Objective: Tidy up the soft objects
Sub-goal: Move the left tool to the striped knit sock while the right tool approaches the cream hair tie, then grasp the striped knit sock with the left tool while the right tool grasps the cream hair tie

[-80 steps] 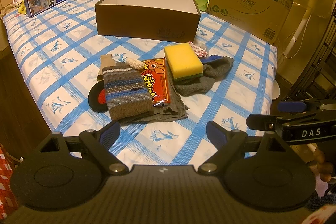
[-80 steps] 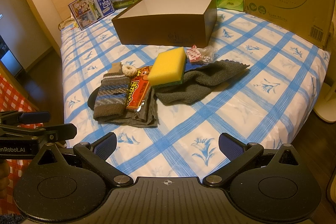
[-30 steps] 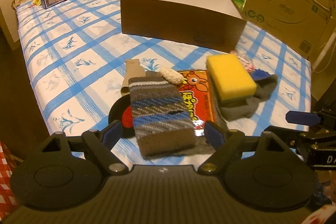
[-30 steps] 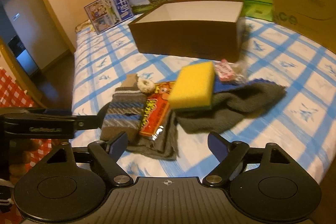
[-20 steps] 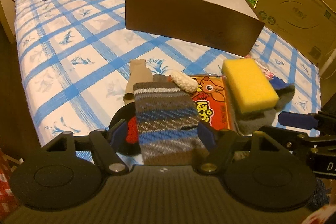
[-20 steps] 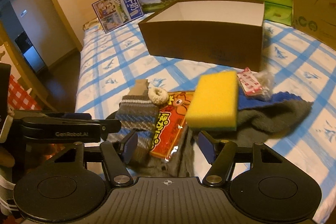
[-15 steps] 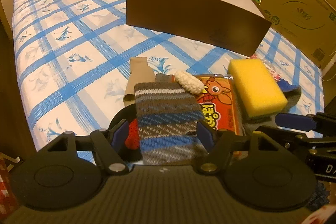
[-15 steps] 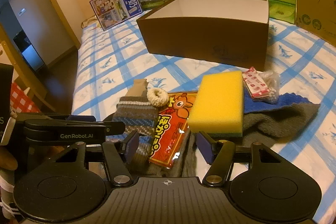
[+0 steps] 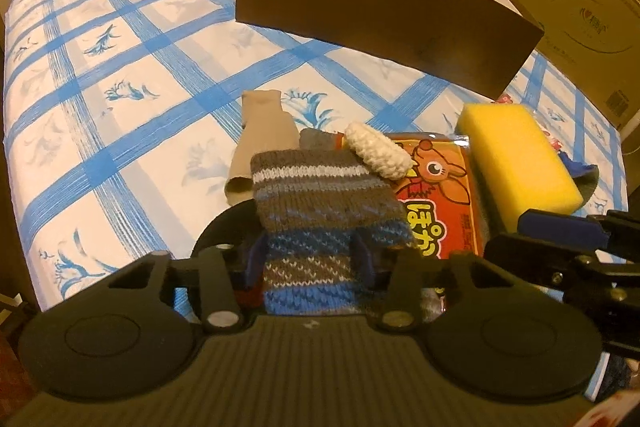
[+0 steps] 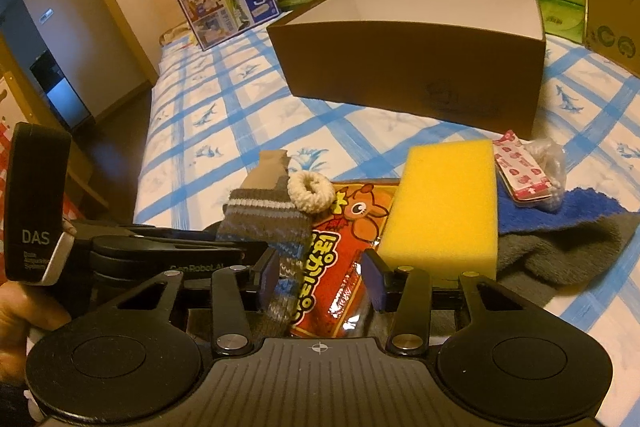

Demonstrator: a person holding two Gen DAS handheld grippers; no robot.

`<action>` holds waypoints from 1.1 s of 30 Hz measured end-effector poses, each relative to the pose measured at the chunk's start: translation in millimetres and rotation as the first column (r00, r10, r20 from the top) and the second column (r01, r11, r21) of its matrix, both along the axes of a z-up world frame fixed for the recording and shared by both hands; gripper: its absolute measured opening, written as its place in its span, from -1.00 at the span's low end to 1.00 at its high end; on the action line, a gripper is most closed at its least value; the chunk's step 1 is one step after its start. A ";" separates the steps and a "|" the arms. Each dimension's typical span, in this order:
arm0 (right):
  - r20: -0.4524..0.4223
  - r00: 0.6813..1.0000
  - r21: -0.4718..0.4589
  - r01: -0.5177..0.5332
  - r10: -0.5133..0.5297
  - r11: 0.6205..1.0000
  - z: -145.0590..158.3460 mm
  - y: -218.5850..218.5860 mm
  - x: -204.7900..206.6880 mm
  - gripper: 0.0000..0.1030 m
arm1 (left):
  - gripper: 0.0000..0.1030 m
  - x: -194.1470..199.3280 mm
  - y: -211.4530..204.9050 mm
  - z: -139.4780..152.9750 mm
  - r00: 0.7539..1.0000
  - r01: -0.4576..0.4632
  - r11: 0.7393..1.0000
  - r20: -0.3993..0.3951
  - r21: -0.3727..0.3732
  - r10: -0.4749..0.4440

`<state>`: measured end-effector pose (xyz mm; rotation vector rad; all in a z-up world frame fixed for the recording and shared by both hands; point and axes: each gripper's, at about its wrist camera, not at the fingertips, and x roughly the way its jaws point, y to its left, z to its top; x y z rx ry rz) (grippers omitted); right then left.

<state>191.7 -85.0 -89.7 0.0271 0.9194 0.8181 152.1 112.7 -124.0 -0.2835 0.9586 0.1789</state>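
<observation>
1. Jaws of the left gripper are closing around the near end of the striped knitted sock; the blue pads flank the knit and seem to pinch it, likely a grip for lifting.
2. Beside it, the right gripper is also closing, with the red heat-pack packet between its pads; contact is not clear, so I count it as apart.
3. Just ahead of both, the pile overlaps: a cream scrunchie rests on the sock's far edge, and the yellow sponge lies on a grey towel.
4. Farther ahead stands the open brown box, probably the destination.
5. Readable writing: Japanese characters on the packet, "DAS" and "GenRobot.AI" on the left gripper, Chinese characters on the milk carton beyond.
</observation>
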 end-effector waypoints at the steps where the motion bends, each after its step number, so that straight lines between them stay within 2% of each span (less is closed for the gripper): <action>1: 0.001 1.000 0.000 -0.002 0.002 1.000 -0.2 1.1 0.2 -0.10 | -0.49 -0.6 0.1 0.3 1.000 0.002 1.000 0.004 0.004 -0.002; 2: 0.003 1.000 -0.001 -0.005 0.005 1.000 -0.3 2.3 1.0 -0.10 | -0.59 -1.3 0.1 1.2 1.000 0.007 1.000 0.010 0.009 -0.007; 5: 0.009 1.000 0.004 -0.012 0.012 1.000 -0.1 6.3 2.9 -0.10 | -0.74 -4.4 2.5 6.6 0.999 0.016 1.000 0.035 -0.001 -0.016; 10: 0.033 0.999 -0.002 -0.032 0.032 0.999 1.4 15.5 6.3 -0.10 | -0.76 -8.9 5.1 21.7 0.997 0.032 0.999 0.068 0.028 -0.034; 15: 0.053 0.997 -0.011 -0.056 0.057 0.998 0.1 30.4 12.2 -0.10 | -0.76 -8.2 11.0 29.9 0.996 0.046 0.997 0.070 0.064 -0.050; 22: 0.090 0.992 -0.021 -0.087 0.089 0.996 -6.8 63.2 25.8 -0.12 | -0.76 -4.6 22.5 24.8 0.997 0.053 0.996 0.043 0.072 -0.057; 27: 0.075 0.993 -0.052 -0.087 0.090 0.995 -23.6 81.3 35.4 -0.26 | -0.76 0.5 25.5 20.1 0.997 0.062 0.995 0.035 0.076 -0.064; 33: 0.080 0.992 -0.071 -0.092 0.098 0.993 -35.0 94.6 39.8 -0.32 | -0.76 5.9 28.3 17.2 0.997 0.063 0.995 0.034 0.080 -0.066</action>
